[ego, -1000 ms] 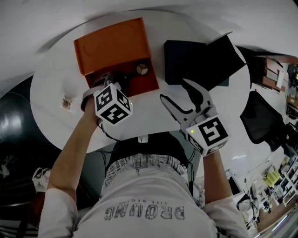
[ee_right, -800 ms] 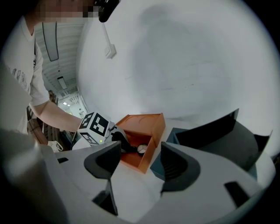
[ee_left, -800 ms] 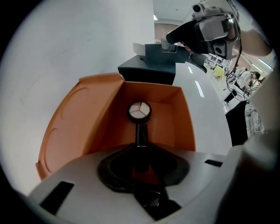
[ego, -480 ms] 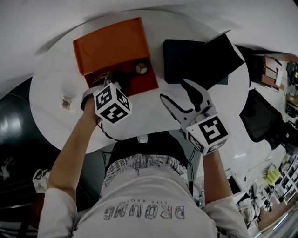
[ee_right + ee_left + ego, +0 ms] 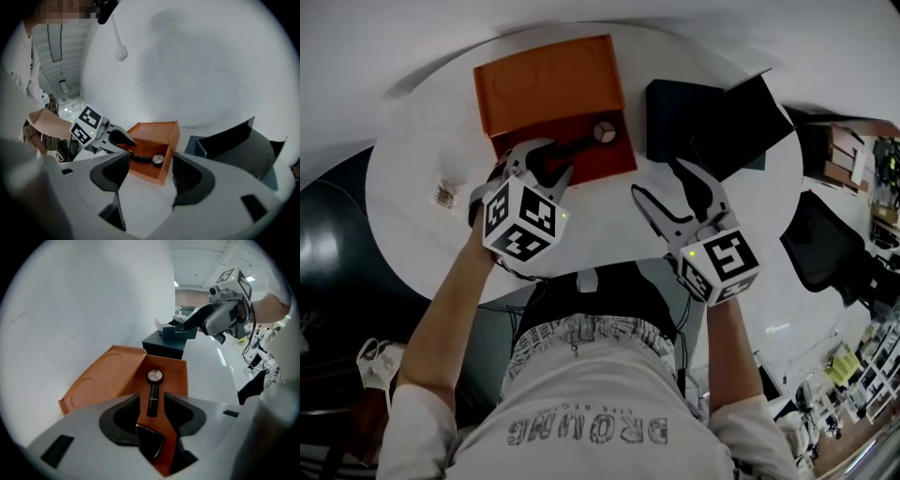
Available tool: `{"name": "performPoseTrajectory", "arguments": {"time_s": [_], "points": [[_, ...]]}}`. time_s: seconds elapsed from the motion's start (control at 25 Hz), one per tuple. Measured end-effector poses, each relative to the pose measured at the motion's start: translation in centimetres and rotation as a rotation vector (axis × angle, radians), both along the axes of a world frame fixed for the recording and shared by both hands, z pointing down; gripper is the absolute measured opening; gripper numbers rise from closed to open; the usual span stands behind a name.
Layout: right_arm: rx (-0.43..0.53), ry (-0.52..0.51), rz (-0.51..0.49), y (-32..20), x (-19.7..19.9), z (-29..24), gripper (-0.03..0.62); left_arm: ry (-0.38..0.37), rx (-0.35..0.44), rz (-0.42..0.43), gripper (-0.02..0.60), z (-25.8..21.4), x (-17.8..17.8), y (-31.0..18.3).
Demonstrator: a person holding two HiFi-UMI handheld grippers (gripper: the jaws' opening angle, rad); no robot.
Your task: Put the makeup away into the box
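Observation:
An orange box (image 5: 614, 167) stands open on the white table, its lid (image 5: 548, 82) laid back. Inside lie a round compact (image 5: 603, 131), a black tube (image 5: 574, 146) and, in the left gripper view, a dark square item (image 5: 151, 442) at the near end. My left gripper (image 5: 546, 161) hovers over the box's near end; its jaws have just been opening and stand apart, with the tube (image 5: 152, 400) lying loose below them. My right gripper (image 5: 656, 183) is open over bare table to the right of the box, holding nothing.
A dark blue box (image 5: 675, 117) with a raised black flap (image 5: 741, 117) sits right of the orange one. A small wrapped item (image 5: 443, 195) lies at the table's left. The table's front edge (image 5: 581, 281) runs close to the person's body. A black chair (image 5: 825, 246) stands at right.
My left gripper has lifted out of the orange box toward the camera, jaws wider. The black tube now shows lying in the box. The right gripper has kept still.

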State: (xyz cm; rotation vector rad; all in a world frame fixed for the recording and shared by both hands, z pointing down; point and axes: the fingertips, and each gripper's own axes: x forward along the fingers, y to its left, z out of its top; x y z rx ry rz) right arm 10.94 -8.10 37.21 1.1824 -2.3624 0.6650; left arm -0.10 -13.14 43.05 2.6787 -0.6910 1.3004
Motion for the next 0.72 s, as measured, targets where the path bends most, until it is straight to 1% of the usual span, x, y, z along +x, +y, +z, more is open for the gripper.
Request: {"name": "performPoseTrajectory", "arguments": {"time_s": [0.16,0.28,0.4,0.56,0.72], "points": [[0.027,0.019,0.02,0.8,-0.5,-1.0,0.302,0.097,0.045,-0.053,0.186,-2.8,-1.3,0.5],[0.053,0.032,0.042,1.8,-1.8,-2.8,0.302,0.17,0.072,-0.085,0.196,-5.6,-3.1,1.6],[0.1,0.04,0.048,2.8,-3.4,-4.7,0.302,0.233,0.116,-0.106,0.209,-8.6,-4.7,2.7],[0.167,0.062,0.058,3.4,-4.1,-6.4,0.302,0.327,0.176,-0.129,0.219,-11.7,-5.3,3.7],[0.227,0.073,0.061,4.7,-7.1,-9.6,0.302,0.41,0.232,-0.162,0.219,-16.1,-8.5,5.5]]}}
